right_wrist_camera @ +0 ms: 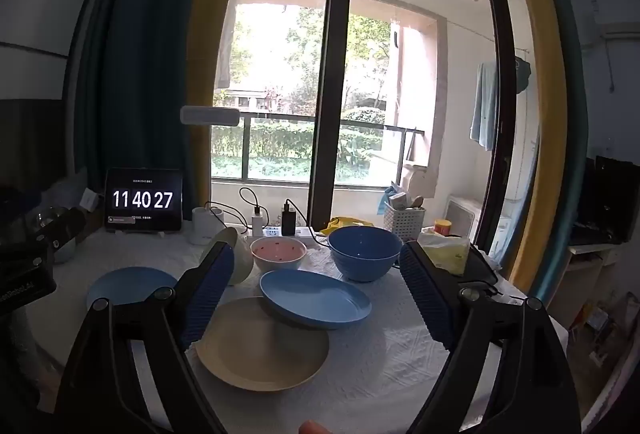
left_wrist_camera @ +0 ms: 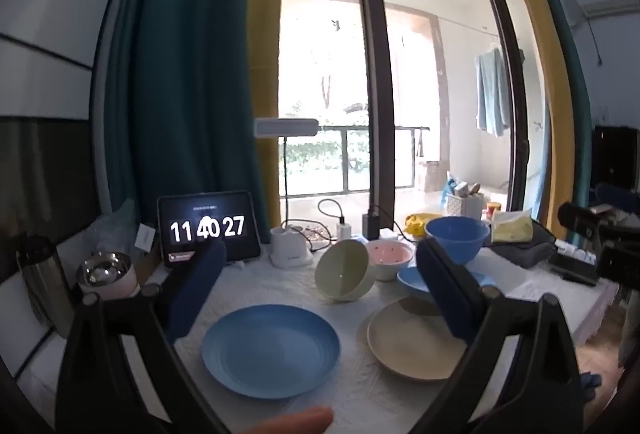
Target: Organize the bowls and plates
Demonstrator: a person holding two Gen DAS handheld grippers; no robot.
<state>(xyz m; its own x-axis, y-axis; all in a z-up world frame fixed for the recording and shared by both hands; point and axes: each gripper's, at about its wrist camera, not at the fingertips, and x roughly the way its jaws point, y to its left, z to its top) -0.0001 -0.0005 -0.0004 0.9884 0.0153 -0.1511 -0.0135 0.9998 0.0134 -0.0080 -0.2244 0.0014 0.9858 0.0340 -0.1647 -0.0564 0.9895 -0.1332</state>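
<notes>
Plates (right_wrist_camera: 262,344) and bowls (right_wrist_camera: 365,252) lie scattered on the table (right_wrist_camera: 380,374).

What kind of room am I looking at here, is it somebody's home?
Most likely a lived-in flat: a cloth-covered table of plates and bowls stands before sliding glass doors onto a balcony, where laundry hangs, with a tablet clock beside the curtains.

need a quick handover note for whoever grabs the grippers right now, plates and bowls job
Left gripper and right gripper: both open, empty, above the table.
Loose: blue plate at left, beige plate, second blue plate overlapping its far rim.
Behind: cream bowl tipped on its side, pink bowl, blue bowl upright.
Nothing stacked yet; all sorting is left.
</notes>
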